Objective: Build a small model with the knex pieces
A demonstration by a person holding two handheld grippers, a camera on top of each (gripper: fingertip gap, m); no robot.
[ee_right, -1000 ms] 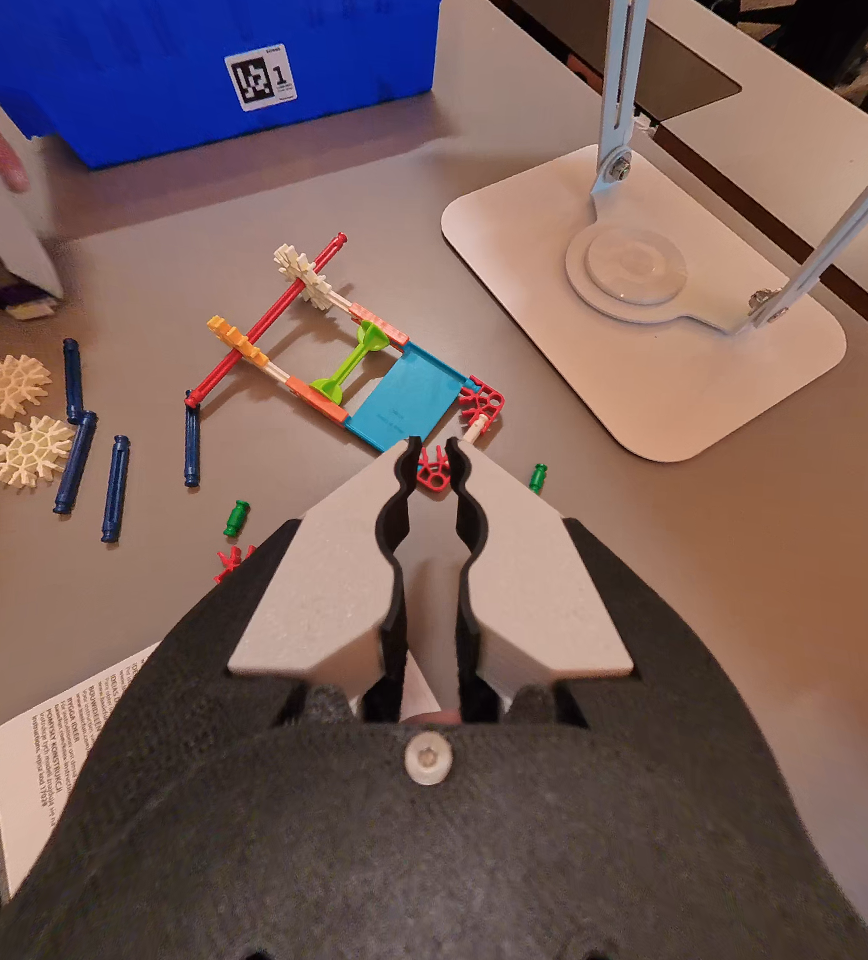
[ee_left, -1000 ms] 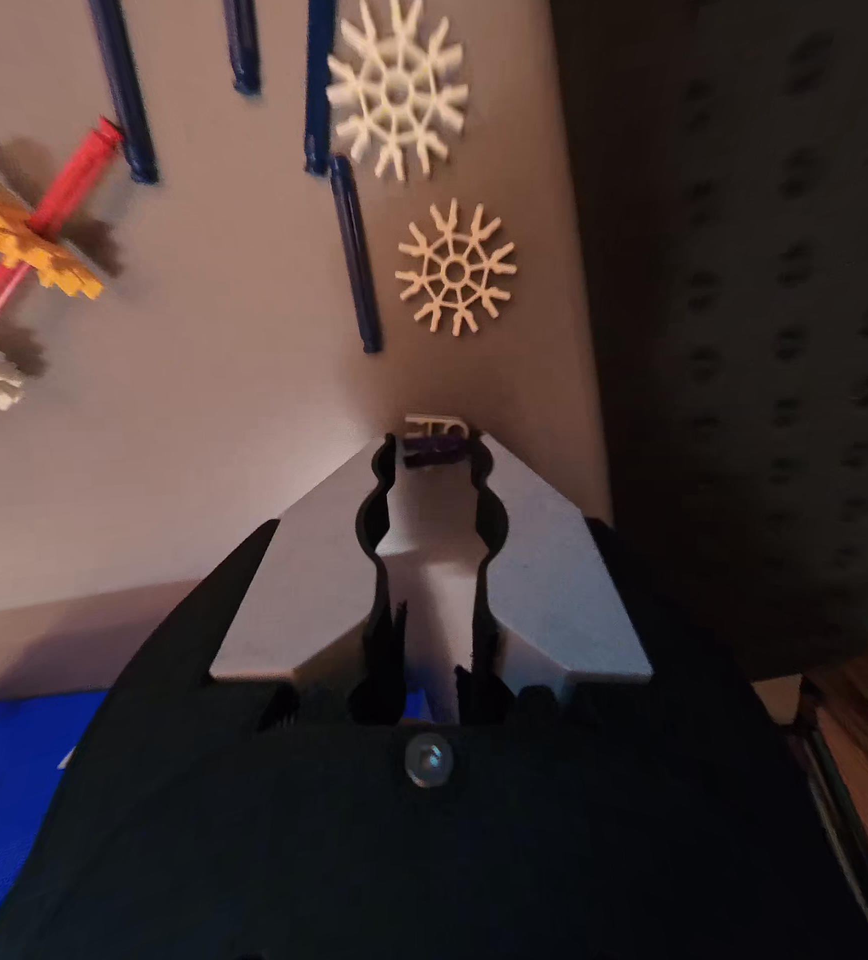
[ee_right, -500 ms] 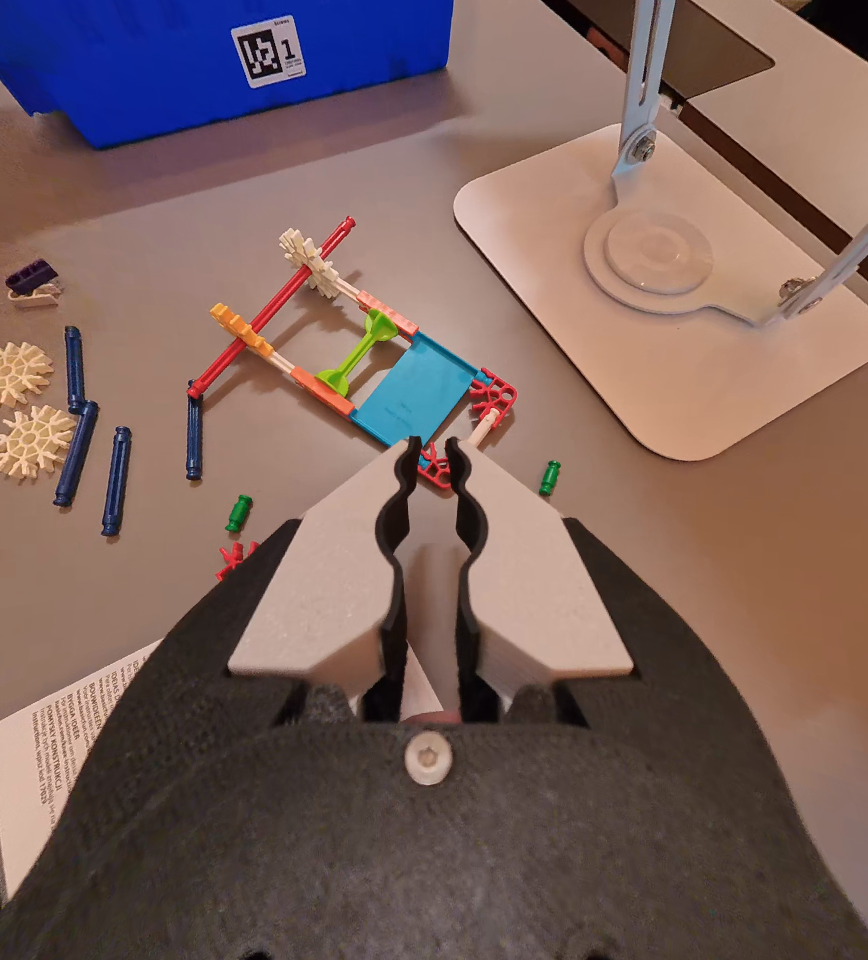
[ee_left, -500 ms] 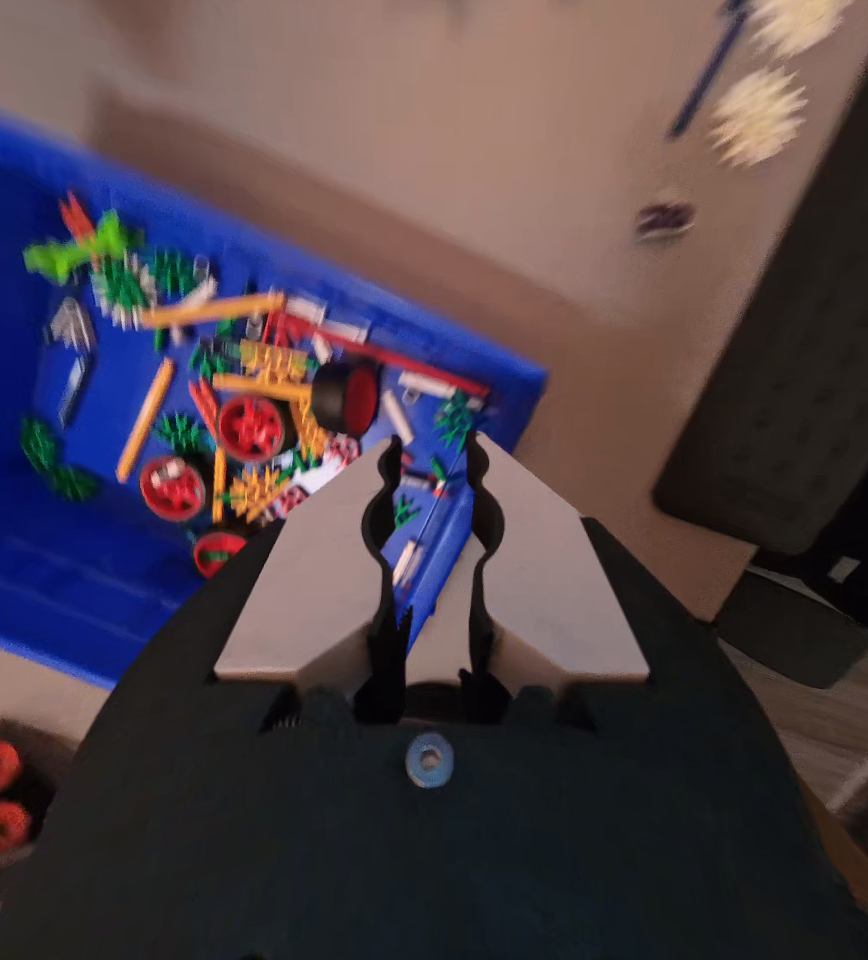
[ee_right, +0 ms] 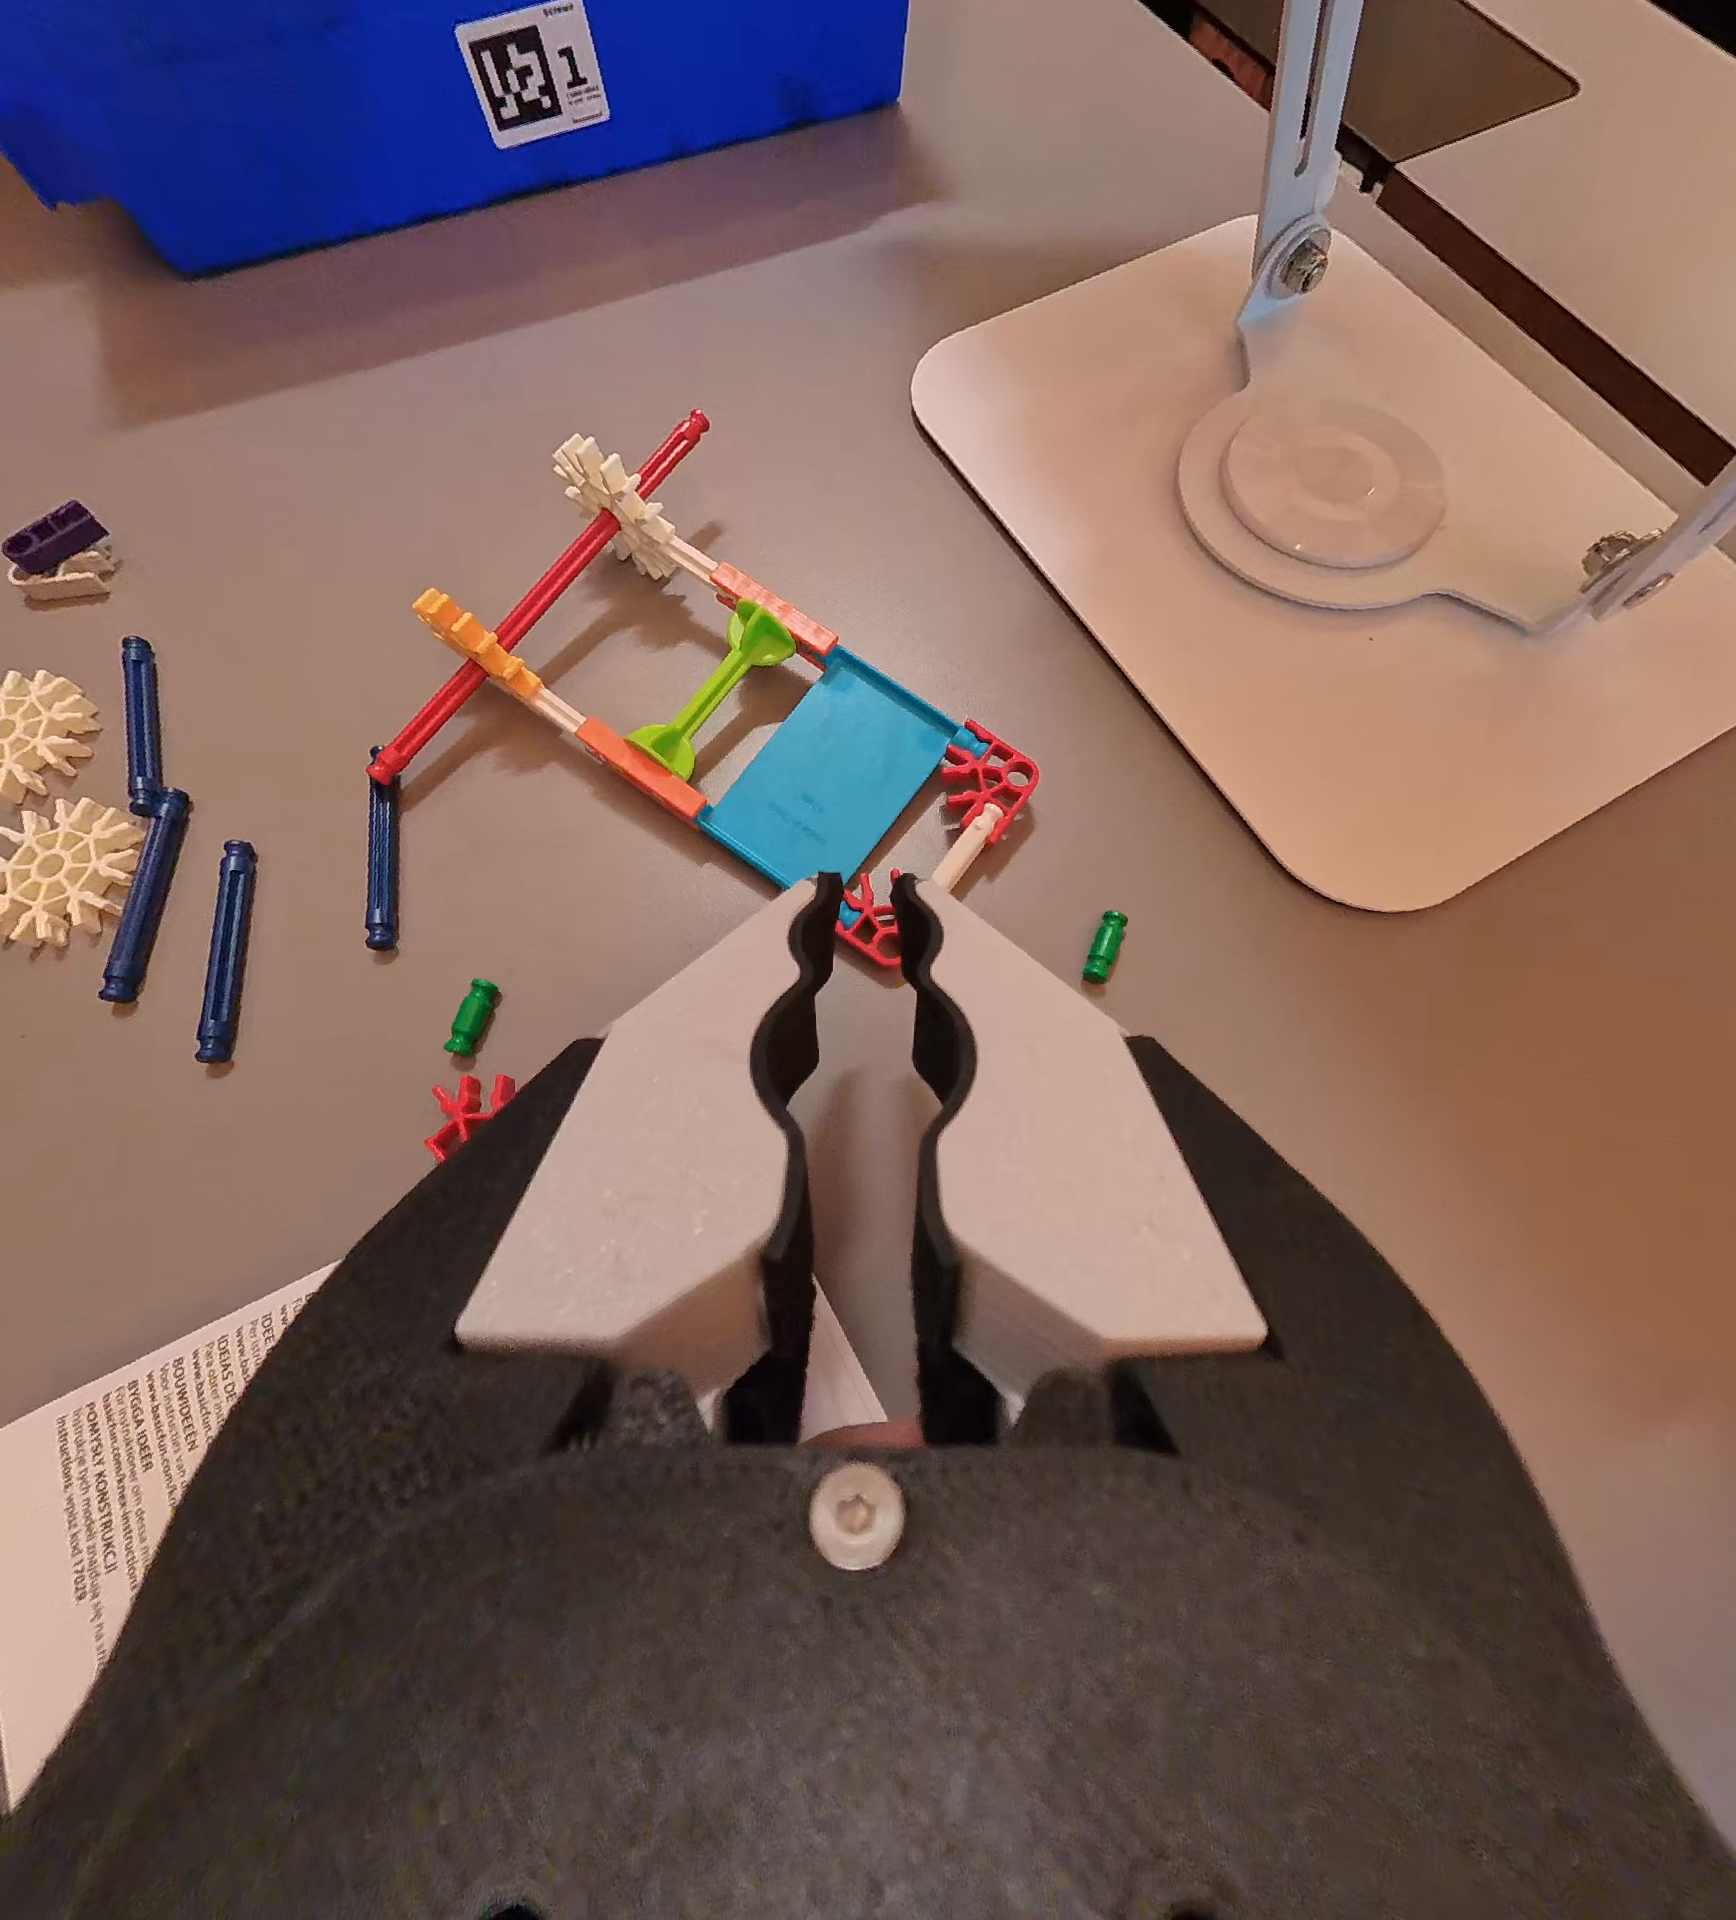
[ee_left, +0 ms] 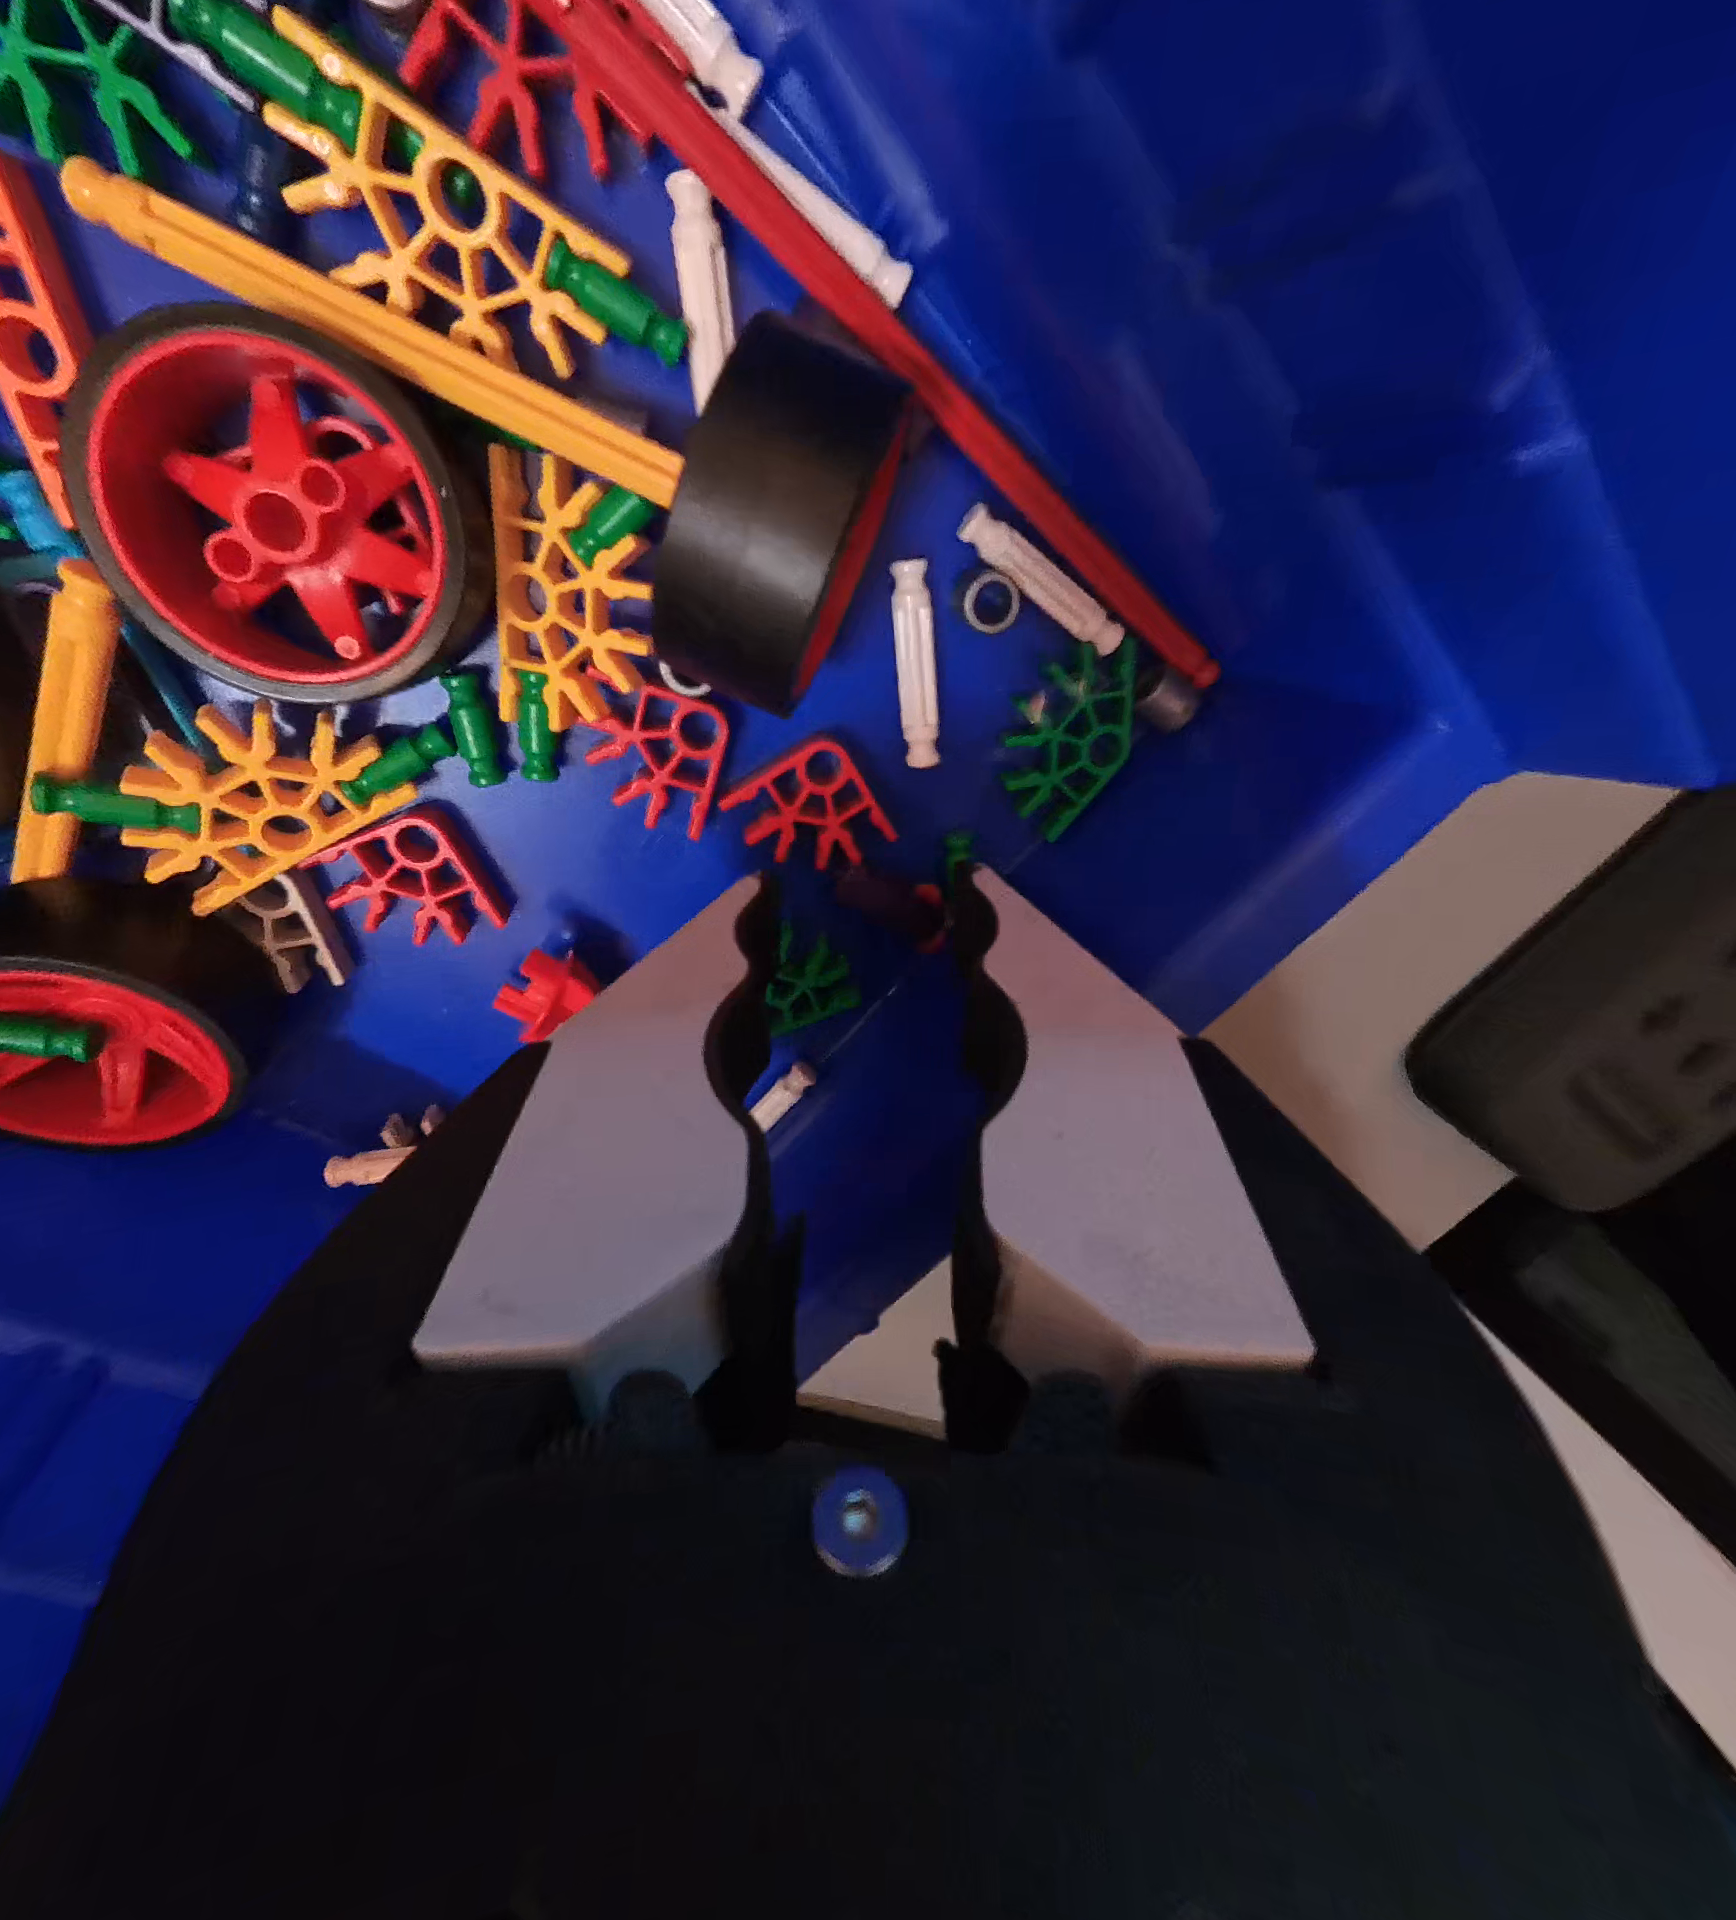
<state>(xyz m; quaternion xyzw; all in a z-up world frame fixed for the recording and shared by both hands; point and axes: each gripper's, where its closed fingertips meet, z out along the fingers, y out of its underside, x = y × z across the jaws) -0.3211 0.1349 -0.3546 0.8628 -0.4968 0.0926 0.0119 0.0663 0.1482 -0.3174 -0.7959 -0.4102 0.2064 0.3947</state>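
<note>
My left gripper (ee_left: 859, 894) is open and empty, low over the inside of a blue bin (ee_left: 1466, 416) of loose construction-toy parts. Nearest its tips are a small green connector (ee_left: 807, 982) and a dark piece (ee_left: 885, 899). My right gripper (ee_right: 866, 894) has its jaws narrowly apart on a red connector (ee_right: 869, 925) at the near corner of a flat assembly on the table. The assembly has a light blue panel (ee_right: 833, 774), a lime spool, orange pieces and a long red rod (ee_right: 542, 597). The bin also shows in the right wrist view (ee_right: 324, 125).
The bin holds red wheels (ee_left: 266, 509), a black tyre (ee_left: 776, 520), and yellow, red and green connectors. On the table lie a purple and white piece (ee_right: 59, 540), two white snowflake connectors (ee_right: 12, 732), dark blue rods (ee_right: 225, 951), short green rods (ee_right: 471, 1016), a leaflet (ee_right: 95, 1507) and a stand base (ee_right: 1363, 582). My right gripper is the nearer one to the stand base (ee_right: 1363, 582): about 15 centimeters, against 40 centimeters.
My left gripper left the purple and white piece lying on the table and swung over into the blue bin. My right gripper stayed at the red connector and barely shifted.
</note>
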